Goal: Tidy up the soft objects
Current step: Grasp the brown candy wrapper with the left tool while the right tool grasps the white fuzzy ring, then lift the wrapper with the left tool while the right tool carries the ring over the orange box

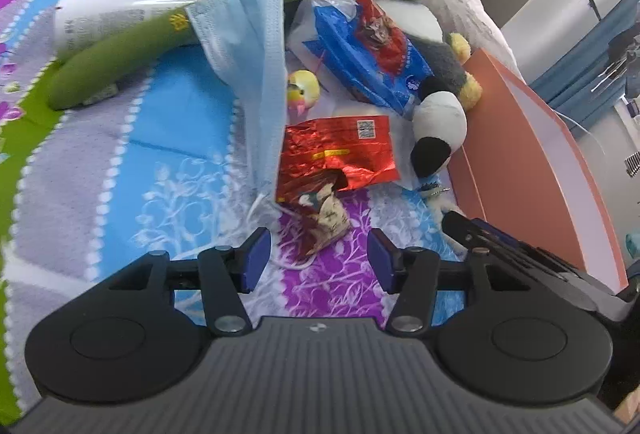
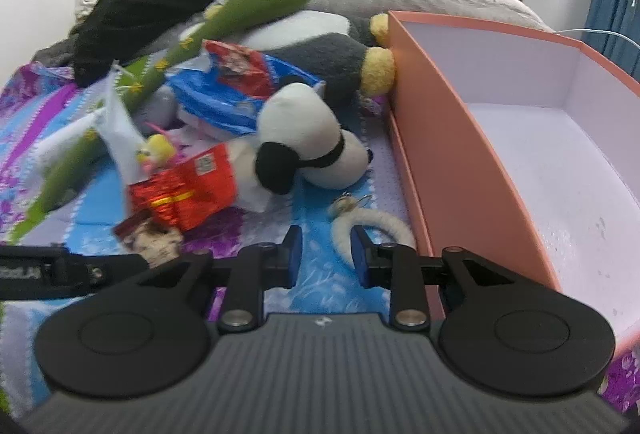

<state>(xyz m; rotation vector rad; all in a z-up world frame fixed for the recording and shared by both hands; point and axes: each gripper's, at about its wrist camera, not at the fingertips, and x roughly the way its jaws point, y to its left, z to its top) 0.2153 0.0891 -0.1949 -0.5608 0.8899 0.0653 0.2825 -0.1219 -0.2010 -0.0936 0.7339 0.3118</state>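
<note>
The left hand-held gripper (image 1: 318, 254) hangs half open and empty over a torn wrapper (image 1: 320, 211). The right hand-held gripper (image 2: 326, 254) is narrower, also empty, beside what may be a fluffy ring (image 2: 376, 224). On the bed (image 1: 120, 153) the plush dog (image 2: 304, 145) and green cushion (image 1: 132, 49) remain unsorted; the pink box (image 2: 460, 153) stands empty.

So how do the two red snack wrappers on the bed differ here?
The red foil wrapper lies flat on the blanket, nearest the left gripper, torn open at its lower edge. The red-and-blue packet is bigger, mostly blue, and propped on the pile against the plush toys further back. Both are crinkled, shiny packaging, neither in the pink box.
</note>
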